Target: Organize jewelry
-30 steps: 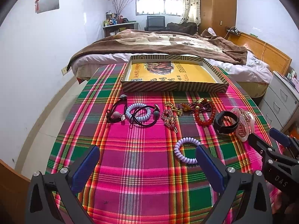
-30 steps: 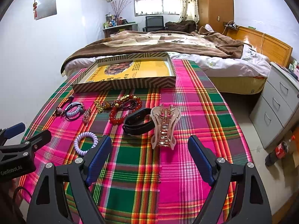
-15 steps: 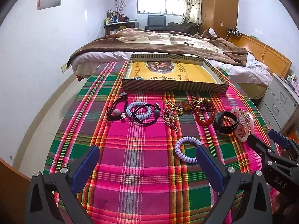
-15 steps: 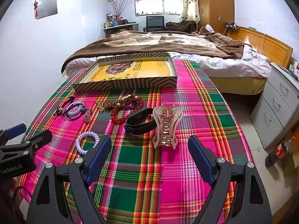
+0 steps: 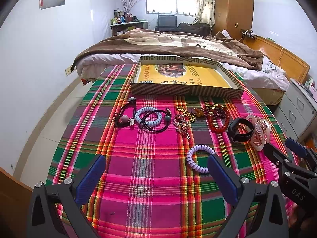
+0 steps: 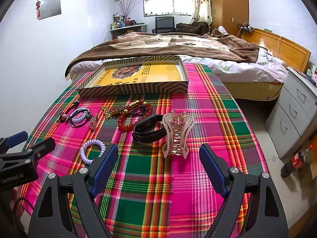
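Observation:
Several jewelry pieces lie on the plaid tablecloth (image 5: 154, 154). A lilac coil hair tie (image 5: 199, 161) lies just ahead of my open, empty left gripper (image 5: 156, 170). A pink claw clip (image 6: 177, 133) lies just ahead of my open, empty right gripper (image 6: 158, 162), beside a black band (image 6: 149, 129). Further back are a red bead bracelet (image 5: 218, 122), a gold chain (image 5: 185, 112), a rhinestone clip (image 5: 181, 123), a blue coil tie (image 5: 148, 116) and black hair ties (image 5: 123, 117). A yellow-lined striped tray (image 5: 186, 78) stands empty at the far edge.
A bed with a brown blanket (image 5: 178, 43) lies behind the table. Grey drawers (image 6: 297, 115) stand to the right, with a cola bottle (image 6: 295, 159) on the floor. The table's near edge is under both grippers. My right gripper shows in the left wrist view (image 5: 285, 148).
Both grippers have edged slightly forward over the table. The jewelry has not moved, and both grippers stay open.

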`<state>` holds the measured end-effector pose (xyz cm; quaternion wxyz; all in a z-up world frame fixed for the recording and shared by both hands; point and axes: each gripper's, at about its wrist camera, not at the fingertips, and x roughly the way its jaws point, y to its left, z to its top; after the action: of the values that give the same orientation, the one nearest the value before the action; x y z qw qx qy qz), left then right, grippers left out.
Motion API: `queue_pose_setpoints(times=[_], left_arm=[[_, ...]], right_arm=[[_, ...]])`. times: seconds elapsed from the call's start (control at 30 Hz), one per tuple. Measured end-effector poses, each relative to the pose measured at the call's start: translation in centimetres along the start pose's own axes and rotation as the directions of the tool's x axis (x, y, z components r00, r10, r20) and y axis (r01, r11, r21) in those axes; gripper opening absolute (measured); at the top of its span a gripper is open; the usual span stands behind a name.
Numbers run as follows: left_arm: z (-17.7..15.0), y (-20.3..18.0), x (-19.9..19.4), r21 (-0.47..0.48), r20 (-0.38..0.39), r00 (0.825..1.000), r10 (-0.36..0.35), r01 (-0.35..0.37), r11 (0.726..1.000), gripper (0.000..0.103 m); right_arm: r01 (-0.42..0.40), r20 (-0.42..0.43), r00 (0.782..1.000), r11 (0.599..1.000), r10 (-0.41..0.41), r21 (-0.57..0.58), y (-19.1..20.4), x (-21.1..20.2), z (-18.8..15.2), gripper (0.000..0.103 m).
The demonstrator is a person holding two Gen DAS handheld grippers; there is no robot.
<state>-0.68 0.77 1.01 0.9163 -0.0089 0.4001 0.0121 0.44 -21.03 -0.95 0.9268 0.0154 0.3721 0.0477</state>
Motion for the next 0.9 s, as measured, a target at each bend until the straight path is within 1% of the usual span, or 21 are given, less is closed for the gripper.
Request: queue_pose_setpoints(times=[0.6,0.7,0.83,0.9], left_arm=[[-0.1,-0.1,0.1,-0.003,-0.01,1.0,-0.006,0.006,1.0,0.103],[-0.1,0.3,0.4,-0.019,-0.023,0.999,-0.033,0.033,0.999,0.103],[-0.3,1.7,0.8,-0.065,-0.024,0.994,-0.103,0.102,0.993,0.103],[-0.5,2.3,1.2,-0.074,-0.038,0.991,-0.129,0.126,0.989,0.103]], right_arm=[[0.001,-0.005,1.0,1.0,-0.001,0.0,0.1,0.1,0.0,0.084],[-0.007,0.002,1.0,1.0,0.007,0.001,-0.2,0.0,-0.2,0.084],[0.002,-0.003,1.0,1.0,-0.002,0.026,-1.6,0.2,-0.6,0.084],[0.002,-0.008,1.0,0.999,-0.002,0.052,-2.7,0.4,-0.8,0.084]])
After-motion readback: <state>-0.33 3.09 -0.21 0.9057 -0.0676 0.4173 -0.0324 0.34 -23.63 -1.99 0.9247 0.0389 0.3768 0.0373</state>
